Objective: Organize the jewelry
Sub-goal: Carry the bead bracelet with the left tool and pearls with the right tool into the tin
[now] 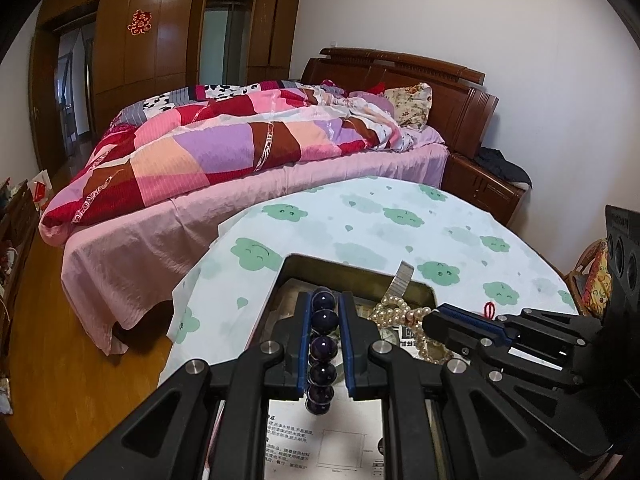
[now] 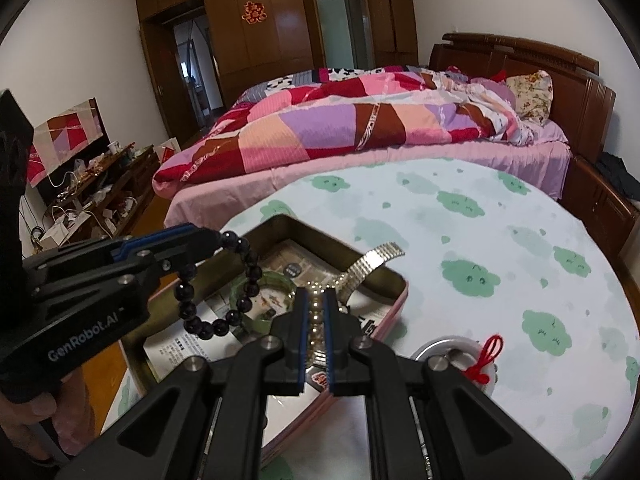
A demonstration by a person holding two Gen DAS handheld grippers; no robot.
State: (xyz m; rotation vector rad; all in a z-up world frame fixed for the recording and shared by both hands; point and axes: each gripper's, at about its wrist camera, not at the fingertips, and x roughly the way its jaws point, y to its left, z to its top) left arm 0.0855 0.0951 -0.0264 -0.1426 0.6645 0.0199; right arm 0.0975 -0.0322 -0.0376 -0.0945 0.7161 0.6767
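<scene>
A dark purple round-bead bracelet (image 1: 322,350) hangs over the open rectangular metal tin (image 2: 280,222), clamped in the left gripper (image 1: 324,344). Beside it, the right gripper (image 2: 316,320) pinches a cream pearl strand (image 1: 400,314), its lower length hidden. A silver mesh watchband (image 2: 370,262) leans on the tin's far rim.
</scene>
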